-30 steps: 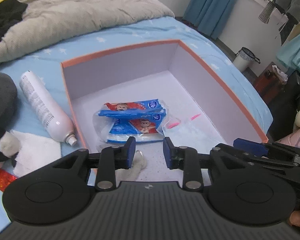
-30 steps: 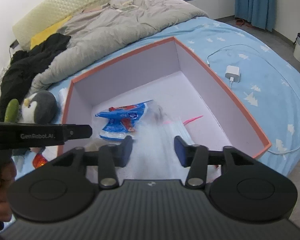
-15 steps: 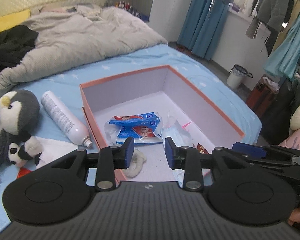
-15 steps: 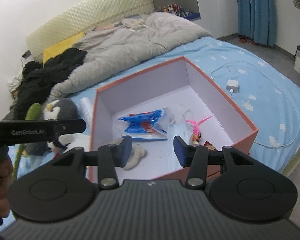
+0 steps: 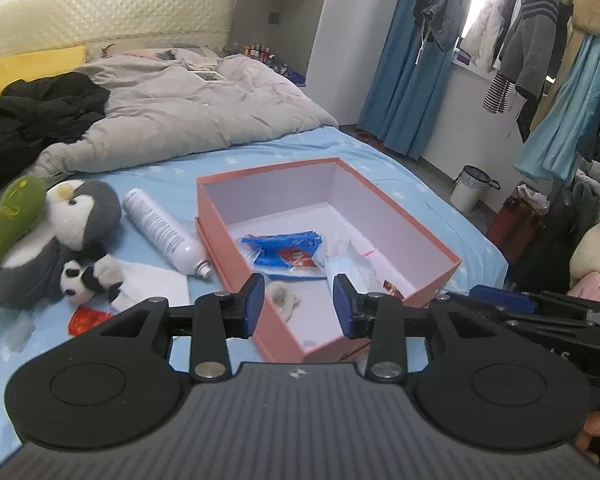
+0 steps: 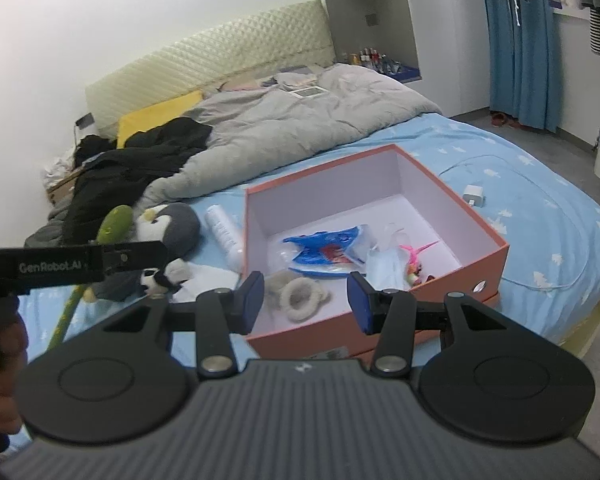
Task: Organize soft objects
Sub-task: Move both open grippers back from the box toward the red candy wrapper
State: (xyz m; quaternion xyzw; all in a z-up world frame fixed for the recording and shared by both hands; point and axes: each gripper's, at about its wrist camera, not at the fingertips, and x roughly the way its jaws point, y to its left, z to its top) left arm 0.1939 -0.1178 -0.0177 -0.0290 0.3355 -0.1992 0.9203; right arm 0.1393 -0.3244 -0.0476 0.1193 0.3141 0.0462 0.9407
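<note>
Tissue packs (image 5: 286, 251) in blue wrap lie in the orange box (image 5: 422, 226) beside a fluffy hair tie (image 6: 302, 298); left gripper (image 5: 299, 305) and right gripper (image 6: 306, 302) hover with fingers apart, empty.

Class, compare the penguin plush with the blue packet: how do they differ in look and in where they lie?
The penguin plush is grey and white and fluffy; the blue packet is flat, shiny plastic with red print. The penguin plush lies on the bed, outside the orange box; the blue packet lies inside the box. The plush looks bulkier. Neither gripper touches either one.
</note>
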